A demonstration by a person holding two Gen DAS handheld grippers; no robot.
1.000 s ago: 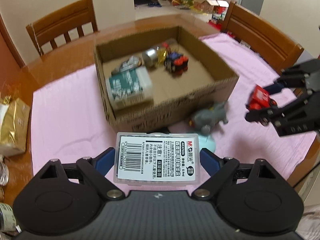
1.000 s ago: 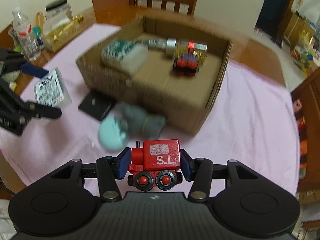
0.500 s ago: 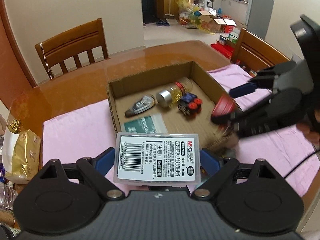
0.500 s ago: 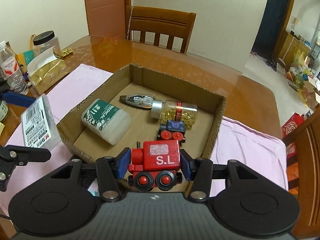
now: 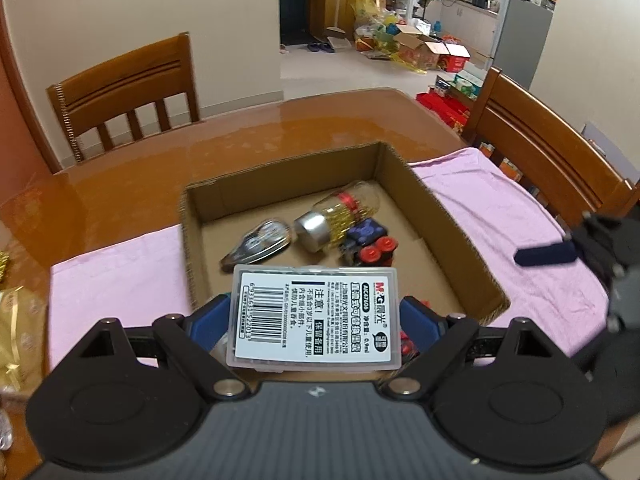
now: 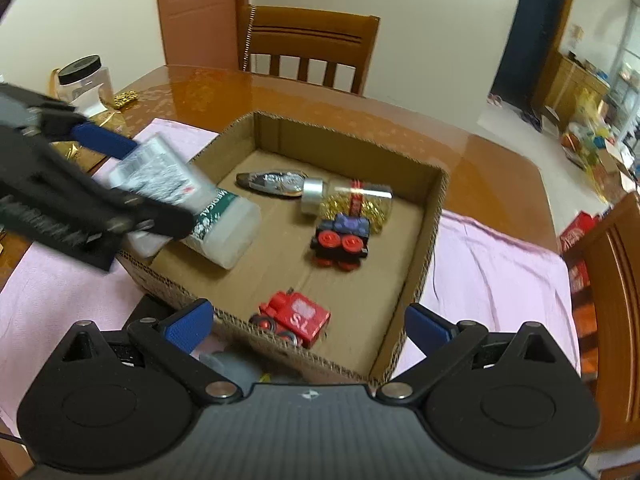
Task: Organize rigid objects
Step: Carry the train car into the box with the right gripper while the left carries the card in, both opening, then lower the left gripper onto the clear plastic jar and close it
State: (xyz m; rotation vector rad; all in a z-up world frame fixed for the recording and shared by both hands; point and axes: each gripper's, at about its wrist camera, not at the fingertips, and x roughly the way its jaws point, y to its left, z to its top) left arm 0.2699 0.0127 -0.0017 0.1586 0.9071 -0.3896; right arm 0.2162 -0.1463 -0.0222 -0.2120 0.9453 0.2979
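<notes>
My left gripper (image 5: 316, 316) is shut on a clear plastic refill case (image 5: 314, 316) with a barcode label, held above the near left part of the cardboard box (image 5: 448, 220). It also shows in the right wrist view (image 6: 156, 172). My right gripper (image 6: 308, 326) is open and empty above the box's near wall (image 6: 340, 364). The red toy train (image 6: 296, 318) marked S.L lies tipped in the box by that wall. The box also holds a blue toy train (image 6: 342, 240), a glass jar of gold bits (image 6: 348, 198), a correction-tape dispenser (image 6: 272, 184) and a white medical box (image 6: 224, 228).
The box sits on a pink cloth (image 6: 492, 264) on a glossy wooden table (image 5: 248, 136). A grey toy (image 6: 232, 368) lies outside the box's near wall. Wooden chairs (image 6: 308, 48) stand around. A jar (image 6: 82, 80) and gold bags (image 5: 16, 332) stand at the table's left.
My right gripper has opened and let go of the red train, which now lies in the box. My left gripper with the case has moved in over the box.
</notes>
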